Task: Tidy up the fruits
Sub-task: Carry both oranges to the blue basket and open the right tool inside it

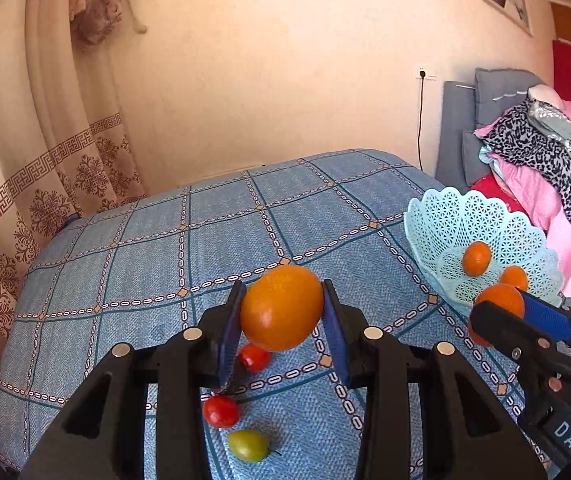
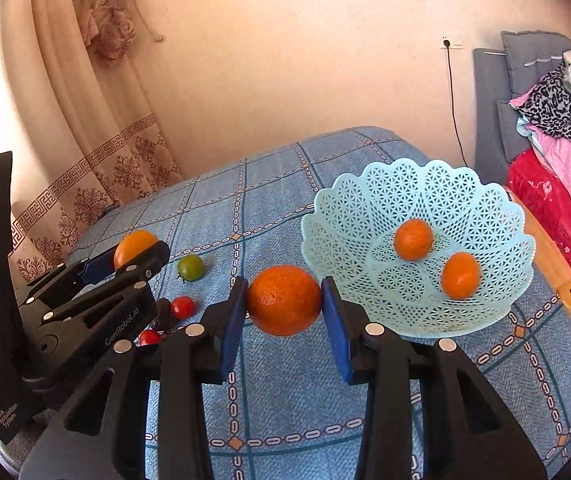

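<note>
Gripping 1 orange each, left tool (image 1: 281, 312) and right tool (image 2: 283, 304).

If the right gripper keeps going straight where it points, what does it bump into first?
Probably the blue tablecloth, just left of the basket. The right gripper, holding an orange, points slightly downward. Depth is hard to judge, so it might clip the basket's rim.

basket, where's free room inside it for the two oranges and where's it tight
The basket has bare mesh across its left and near side; two small oranges sit right of centre. The tablecloth behind the basket is bare. It is crowded beside the left tongs, among the tomatoes.
</note>
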